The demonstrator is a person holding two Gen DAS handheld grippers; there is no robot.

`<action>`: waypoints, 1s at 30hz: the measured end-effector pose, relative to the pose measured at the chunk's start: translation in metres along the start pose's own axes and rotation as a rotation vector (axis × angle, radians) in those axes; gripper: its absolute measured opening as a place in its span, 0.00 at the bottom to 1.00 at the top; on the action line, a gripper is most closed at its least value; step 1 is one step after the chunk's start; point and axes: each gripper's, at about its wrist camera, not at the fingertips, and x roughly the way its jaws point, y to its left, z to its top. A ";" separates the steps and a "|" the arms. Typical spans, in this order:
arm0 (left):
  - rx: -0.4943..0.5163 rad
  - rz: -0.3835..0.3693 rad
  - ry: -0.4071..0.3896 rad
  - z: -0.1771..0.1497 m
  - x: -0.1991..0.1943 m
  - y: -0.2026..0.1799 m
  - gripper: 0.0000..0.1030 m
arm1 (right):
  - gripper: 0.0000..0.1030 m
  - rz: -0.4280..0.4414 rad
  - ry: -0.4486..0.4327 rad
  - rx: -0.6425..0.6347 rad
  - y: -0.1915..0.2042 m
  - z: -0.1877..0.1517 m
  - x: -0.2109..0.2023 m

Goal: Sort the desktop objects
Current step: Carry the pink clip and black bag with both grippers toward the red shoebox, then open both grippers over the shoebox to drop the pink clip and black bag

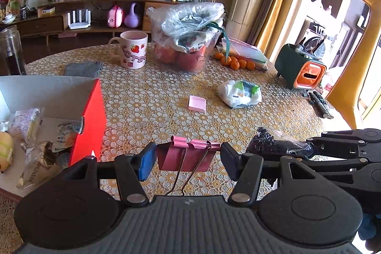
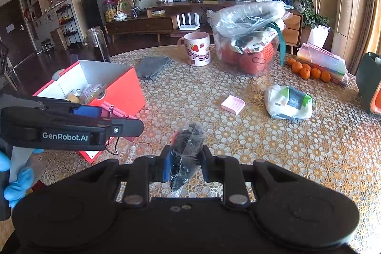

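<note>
Nearest to us, between the pads of our left gripper (image 1: 188,160), hang pink binder clips (image 1: 188,154), wire handles pointing back toward the camera. The jaws stand fairly wide, and we cannot tell whether the pads actually press the clips. Our right gripper (image 2: 184,167) has its jaws nearly closed on a small clear bag of black pieces (image 2: 187,154), held above the table (image 2: 297,158).

Just left of the clips stands the red box (image 1: 91,120), open, with wrapped snacks inside. Only the right wrist view shows our blue-gloved left hand (image 2: 16,177) and the "GenRobot.AI" label on the left gripper; only the left view shows the green and orange holder (image 1: 300,68) and the black remote (image 1: 320,104) at the table's far right.

Farther out lie a pink pad (image 1: 197,103), a white packet (image 1: 239,93), tangerines (image 1: 235,62) and a mug (image 1: 132,49) reading "LOTSO".
</note>
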 end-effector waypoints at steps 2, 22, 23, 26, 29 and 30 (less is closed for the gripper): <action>-0.007 0.007 -0.009 0.002 -0.010 0.009 0.56 | 0.23 0.003 -0.004 -0.019 0.012 0.006 0.000; -0.099 0.155 -0.081 0.001 -0.075 0.128 0.56 | 0.23 0.132 -0.021 -0.114 0.140 0.061 0.046; -0.104 0.164 -0.084 0.002 -0.076 0.134 0.56 | 0.23 0.134 -0.021 -0.123 0.146 0.064 0.049; -0.114 0.196 -0.090 0.006 -0.078 0.153 0.56 | 0.23 0.135 -0.025 -0.148 0.160 0.072 0.058; -0.119 0.232 -0.089 0.009 -0.076 0.170 0.56 | 0.23 0.133 -0.029 -0.172 0.170 0.081 0.067; -0.125 0.244 -0.082 0.010 -0.074 0.178 0.56 | 0.23 0.134 -0.030 -0.180 0.173 0.083 0.070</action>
